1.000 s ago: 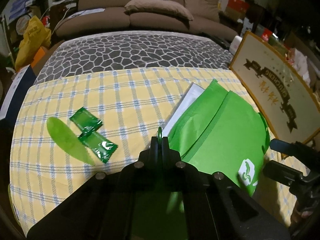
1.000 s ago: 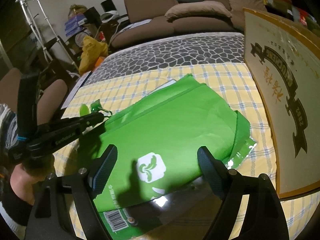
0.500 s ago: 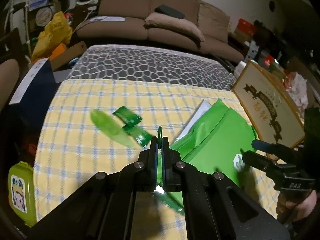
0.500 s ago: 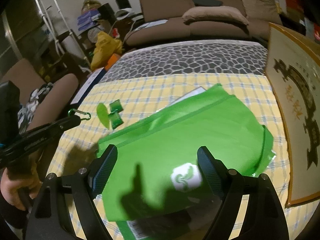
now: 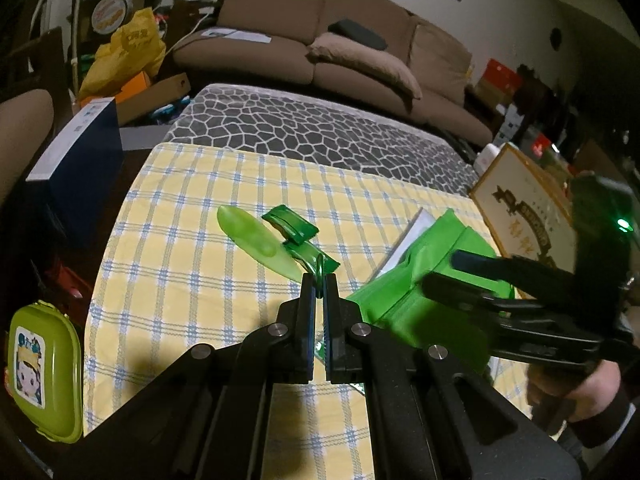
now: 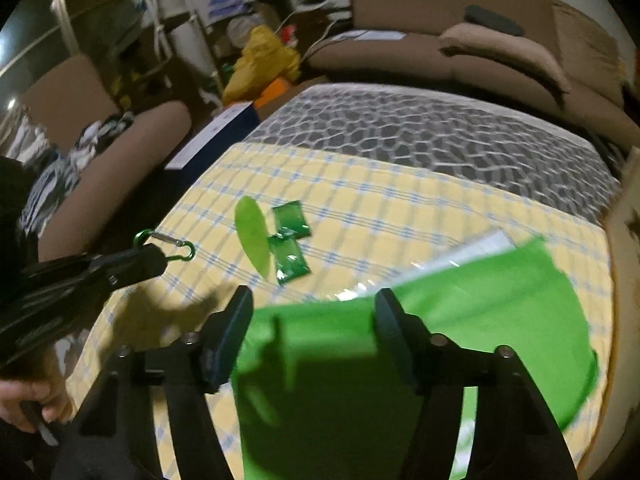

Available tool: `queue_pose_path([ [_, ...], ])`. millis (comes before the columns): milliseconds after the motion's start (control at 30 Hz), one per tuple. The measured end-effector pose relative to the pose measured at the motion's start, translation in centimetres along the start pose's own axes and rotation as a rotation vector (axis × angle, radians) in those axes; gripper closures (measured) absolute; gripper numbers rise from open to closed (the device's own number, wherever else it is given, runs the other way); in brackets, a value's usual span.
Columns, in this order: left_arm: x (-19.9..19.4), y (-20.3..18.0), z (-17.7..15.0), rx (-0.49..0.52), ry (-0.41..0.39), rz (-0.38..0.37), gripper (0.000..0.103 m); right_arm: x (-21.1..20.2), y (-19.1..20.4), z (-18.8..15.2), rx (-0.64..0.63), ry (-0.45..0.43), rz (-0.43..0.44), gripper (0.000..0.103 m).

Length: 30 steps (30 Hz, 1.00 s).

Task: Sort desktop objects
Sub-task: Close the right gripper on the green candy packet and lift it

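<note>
- Here the left gripper (image 5: 319, 285) is pressed together on a small green carabiner (image 6: 165, 245); from its own camera only a sliver of the green loop peeks above the fingertips, while the right wrist view shows the whole clip with its silver gate sticking out past the black fingers, held above the table's left edge.
- The right gripper (image 6: 313, 312) has its jaws closing, with a gap still between them; they sit over the near end of the green bag (image 6: 460, 320), and motion blur makes it hard to say whether the pads touch the fabric.
- That bag lies toward the right side of the yellow checked tablecloth (image 5: 180, 248), partly over a white sheet (image 5: 408, 236) of which only a corner shows.
- Near the middle of the cloth, a pale green leaf-shaped piece (image 5: 256, 240) lies just beside two dark green sachets (image 5: 292, 226); the nearer sachet is partly hidden behind the left fingertips.
- A green lunch box (image 5: 42, 372) sits off the cloth's near left corner, cut by the picture's dark edge.
- A framed sign (image 5: 524, 216) leans at the right edge, mostly blocked by the right gripper's body and the hand holding it.
</note>
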<state>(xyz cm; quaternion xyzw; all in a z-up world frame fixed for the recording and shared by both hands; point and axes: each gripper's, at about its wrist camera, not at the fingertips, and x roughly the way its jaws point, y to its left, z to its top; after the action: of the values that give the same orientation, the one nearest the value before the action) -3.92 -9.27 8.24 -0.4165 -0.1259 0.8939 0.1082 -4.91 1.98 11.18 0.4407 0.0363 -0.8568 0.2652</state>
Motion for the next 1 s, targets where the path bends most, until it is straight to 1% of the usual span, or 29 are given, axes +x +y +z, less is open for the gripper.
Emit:
queue_pose_path([
  [67,-0.2,0.4,0.1,-0.012,-0.006,-0.004,0.100,1.5,0.4,0.6,-0.017,0.024,0.011,0.051],
  [100,-0.2,0.6,0.1,-0.019,-0.004,-0.006,0.100,2.7,0.7,1.0,-0.027,0.043,0.016,0.051],
  [233,-0.3,1.2,0.1,-0.037,-0.003,-0.012,0.100,5.5,1.2,1.4,-0.038,0.089,0.037,0.052],
  [500,-0.1,1.7,0.1,-0.070,0.000,-0.031,0.100,8.7,1.8,1.8,-0.087,0.144,0.015,0.052],
  [633,0.2,1.3,0.1,-0.066,0.003,-0.038,0.100,9.5,2.3,1.9,-0.120,0.147,-0.003,0.052],
  [700,0.4,1.4,0.2,-0.069,0.006,-0.040,0.100,9.6,2.4,1.9,-0.137,0.144,-0.011,0.059],
  [733,0.4,1.4,0.2,-0.071,0.006,-0.040,0.100,9.7,2.4,1.9,-0.139,0.140,-0.011,0.075],
  [767,0.4,1.5,0.2,-0.074,0.006,-0.042,0.100,9.6,2.3,1.9,-0.139,0.138,-0.007,0.078],
  [900,0.5,1.7,0.2,-0.083,0.004,-0.044,0.100,9.4,2.3,1.7,-0.149,0.131,-0.006,0.079],
  [1000,0.4,1.7,0.2,-0.082,0.003,-0.044,0.100,8.4,2.2,1.5,-0.126,0.118,0.004,0.079],
])
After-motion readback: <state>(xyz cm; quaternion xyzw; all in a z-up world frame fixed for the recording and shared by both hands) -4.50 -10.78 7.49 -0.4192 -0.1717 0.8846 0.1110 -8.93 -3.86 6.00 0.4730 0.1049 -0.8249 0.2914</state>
